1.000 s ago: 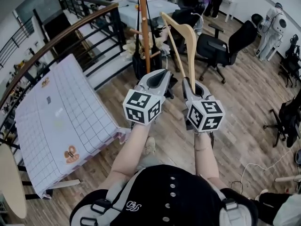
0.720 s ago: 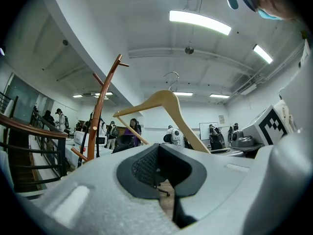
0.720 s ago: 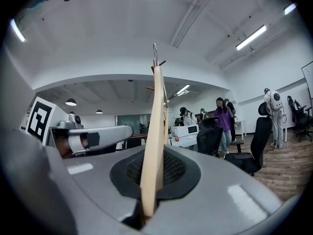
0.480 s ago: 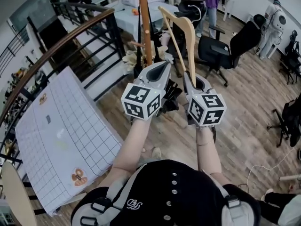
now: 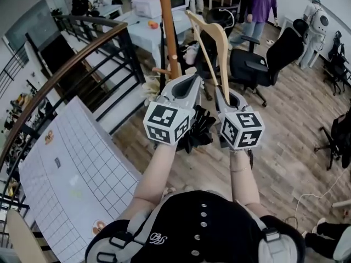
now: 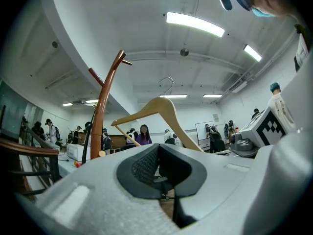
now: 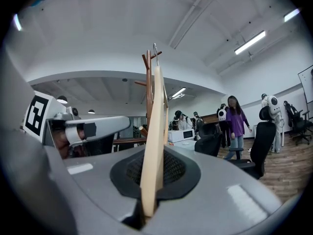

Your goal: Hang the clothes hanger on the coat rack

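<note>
A pale wooden clothes hanger [image 5: 213, 43] stands upright, one arm's end clamped in my right gripper [image 5: 224, 98], which is shut on it. In the right gripper view the hanger [image 7: 155, 131] rises edge-on from the jaws, its metal hook at the top. The brown coat rack [image 5: 168, 32] stands just beyond and left of the hanger, its pegs above the frame; the coat rack [image 7: 148, 89] lines up behind the hanger there. My left gripper [image 5: 189, 84] is beside the right one, shut and empty. From the left gripper [image 6: 161, 168] the hanger [image 6: 161, 106] appears right of the coat rack [image 6: 104, 102].
A black-barred railing with a wooden rail [image 5: 82, 53] runs along the left. A table with a checked cloth [image 5: 71, 174] is at the lower left. Black office chairs [image 5: 266, 59] stand to the right, a person in purple [image 5: 262, 4] beyond. A dark bag [image 5: 198, 129] lies below the grippers.
Both grippers, with the hanger, have moved forward toward the coat rack, whose pole now stands closer. The checked table has slid back and down in the head view.
</note>
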`<state>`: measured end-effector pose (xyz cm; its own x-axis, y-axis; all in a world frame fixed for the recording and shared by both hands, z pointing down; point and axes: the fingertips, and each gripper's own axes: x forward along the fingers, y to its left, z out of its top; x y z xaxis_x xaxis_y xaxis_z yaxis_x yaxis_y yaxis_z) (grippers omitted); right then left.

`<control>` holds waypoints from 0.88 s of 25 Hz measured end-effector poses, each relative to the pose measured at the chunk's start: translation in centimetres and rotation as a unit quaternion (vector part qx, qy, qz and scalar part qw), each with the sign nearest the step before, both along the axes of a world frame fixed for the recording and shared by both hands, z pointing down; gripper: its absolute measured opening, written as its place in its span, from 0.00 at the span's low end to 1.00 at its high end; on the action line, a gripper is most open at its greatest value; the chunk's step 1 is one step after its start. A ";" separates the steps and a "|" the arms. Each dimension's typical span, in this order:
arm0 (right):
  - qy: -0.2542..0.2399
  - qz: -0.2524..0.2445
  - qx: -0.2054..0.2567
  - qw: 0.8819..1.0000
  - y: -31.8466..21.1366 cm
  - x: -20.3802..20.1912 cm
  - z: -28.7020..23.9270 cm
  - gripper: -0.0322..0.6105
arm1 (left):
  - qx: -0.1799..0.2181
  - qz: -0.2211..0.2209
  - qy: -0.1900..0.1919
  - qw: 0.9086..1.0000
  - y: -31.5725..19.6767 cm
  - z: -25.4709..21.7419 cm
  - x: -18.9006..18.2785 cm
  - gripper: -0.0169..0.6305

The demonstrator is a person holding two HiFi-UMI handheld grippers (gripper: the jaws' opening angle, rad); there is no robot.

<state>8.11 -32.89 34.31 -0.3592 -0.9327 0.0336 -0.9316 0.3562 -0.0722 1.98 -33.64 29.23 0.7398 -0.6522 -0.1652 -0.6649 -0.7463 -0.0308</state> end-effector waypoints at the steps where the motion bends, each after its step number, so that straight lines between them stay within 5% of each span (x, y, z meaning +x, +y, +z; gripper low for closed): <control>1: 0.001 0.001 -0.001 1.000 -0.3 -0.1 0.1 0.04 | 0.006 -0.004 -0.004 1.000 -0.3 -0.1 -0.1 0.02; 22: 0.012 -0.022 0.005 1.000 -7.6 -1.2 -1.7 0.04 | 0.026 -0.017 -0.010 0.999 -6.1 -2.7 -0.9 0.02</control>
<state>6.89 -40.48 32.58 -0.3992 -0.9163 0.0329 -0.9164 0.3976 -0.0460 1.04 -39.77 26.52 0.7208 -0.6682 -0.1842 -0.6888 -0.7203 -0.0823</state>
